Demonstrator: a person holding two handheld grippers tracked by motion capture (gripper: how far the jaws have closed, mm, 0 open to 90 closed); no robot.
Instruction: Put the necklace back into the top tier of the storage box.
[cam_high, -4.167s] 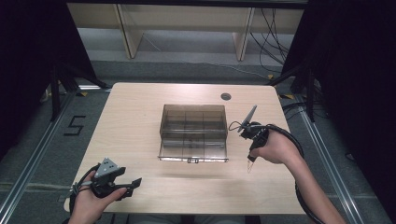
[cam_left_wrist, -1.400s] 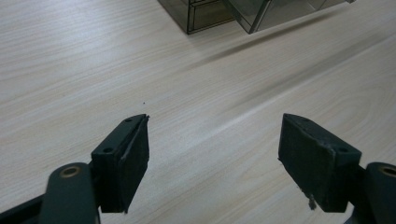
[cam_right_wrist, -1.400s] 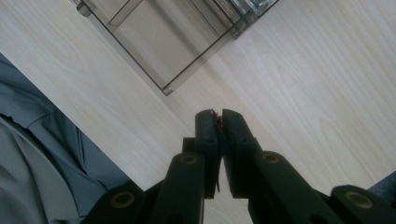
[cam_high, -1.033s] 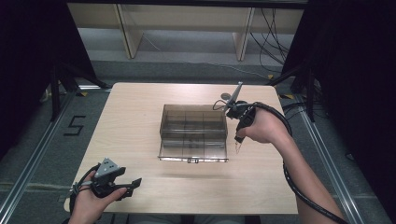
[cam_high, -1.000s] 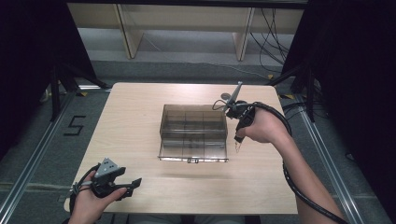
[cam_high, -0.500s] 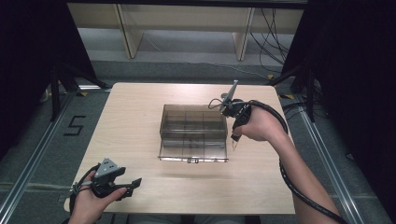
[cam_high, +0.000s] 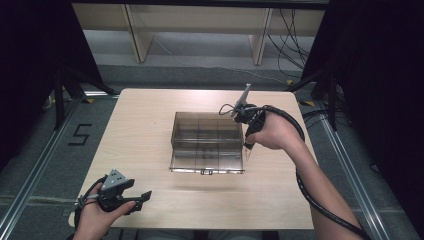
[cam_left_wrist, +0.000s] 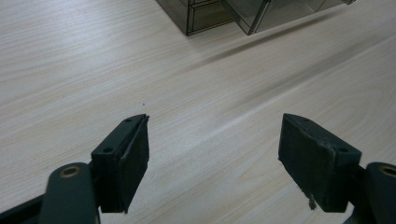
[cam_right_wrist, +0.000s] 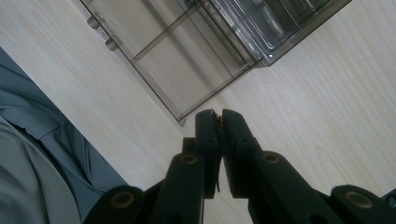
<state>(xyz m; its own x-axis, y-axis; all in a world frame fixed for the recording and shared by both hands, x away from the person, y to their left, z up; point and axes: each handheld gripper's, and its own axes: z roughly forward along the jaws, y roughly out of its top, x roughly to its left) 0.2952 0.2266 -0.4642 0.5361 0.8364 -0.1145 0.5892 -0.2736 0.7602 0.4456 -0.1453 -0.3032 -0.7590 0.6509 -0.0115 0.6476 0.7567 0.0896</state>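
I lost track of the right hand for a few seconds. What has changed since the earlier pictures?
The right gripper, jaws shut, moved from the table's right side in toward the clear box's right front corner, by the open lid. It holds nothing visible. The left gripper stayed open at the near left edge; the box did not move.

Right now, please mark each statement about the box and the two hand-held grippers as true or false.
1. The left hand-held gripper has its jaws wide apart with nothing between them. True.
2. The right hand-held gripper is wide open. False: its jaws are shut.
3. The clear smoky box has its lid open toward the person. True.
4. The left hand-held gripper touches the box. False: it is apart, near the table edge.
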